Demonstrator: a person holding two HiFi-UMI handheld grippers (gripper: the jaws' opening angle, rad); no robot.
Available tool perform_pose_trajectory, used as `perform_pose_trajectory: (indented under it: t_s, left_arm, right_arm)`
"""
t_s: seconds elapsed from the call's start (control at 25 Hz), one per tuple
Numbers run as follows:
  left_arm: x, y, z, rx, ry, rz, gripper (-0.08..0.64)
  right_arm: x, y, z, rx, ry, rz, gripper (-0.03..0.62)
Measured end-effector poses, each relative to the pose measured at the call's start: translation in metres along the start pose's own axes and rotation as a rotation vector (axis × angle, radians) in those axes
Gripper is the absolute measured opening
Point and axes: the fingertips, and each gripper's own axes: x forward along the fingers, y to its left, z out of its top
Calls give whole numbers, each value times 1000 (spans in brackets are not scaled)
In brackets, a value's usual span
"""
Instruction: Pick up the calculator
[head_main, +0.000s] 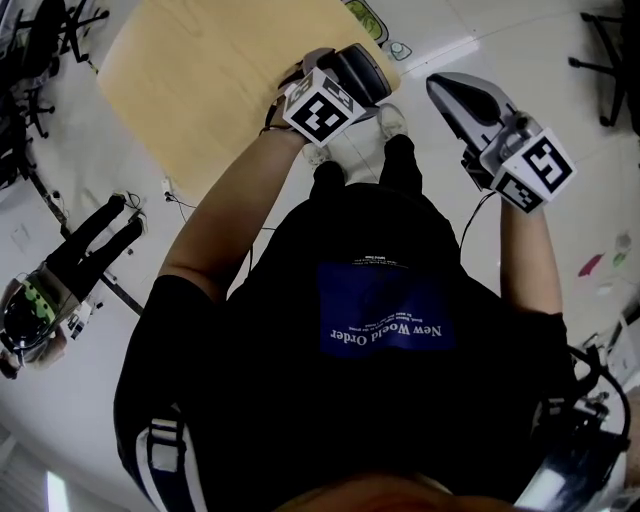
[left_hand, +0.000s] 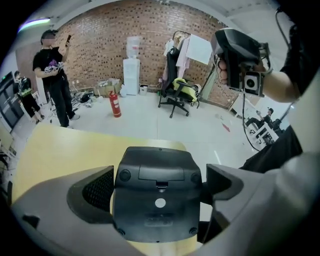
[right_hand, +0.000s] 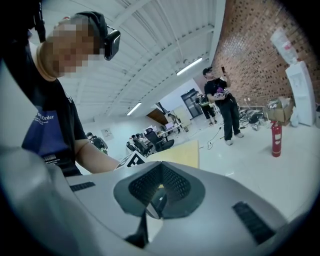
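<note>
Calculator, dark grey plastic (left_hand: 159, 170), apparently face-down on the pale wooden bench (left_hand: 60, 150), lies between the left gripper's (left_hand: 159, 192) spread jaws. This looks like the grasp step, with closing next. The right gripper's (right_hand: 150, 202) jaws are pressed together.

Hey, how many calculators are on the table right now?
1: a dark calculator lying at the wooden table's corner, between the left gripper's open jaws. Others may be hidden outside the views.

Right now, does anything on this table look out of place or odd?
Yes: the calculator lies face down on the yellow table, battery cover and rubber feet showing instead of keys, and it sits close to the table's corner. Nothing else stands out.
</note>
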Motion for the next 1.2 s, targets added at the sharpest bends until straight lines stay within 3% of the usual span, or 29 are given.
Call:
perform_pose_trajectory:
  t_s: [0.16, 0.52, 0.88, 1.2]
  left_arm:
    - [7, 2, -8, 17, 41, 16, 555]
    - [12, 2, 3, 29, 21, -5, 569]
    - [15, 4, -8, 75, 69, 4, 588]
    - [15, 6, -5, 57, 68, 22, 588]
  right_arm:
    - [-1, 0, -2, 17, -3, 2, -12]
    - [-1, 1, -2, 44, -11, 16, -12]
    - [-2, -1, 1, 42, -14, 10, -12]
    - [-1, 4, 3, 42, -12, 20, -12]
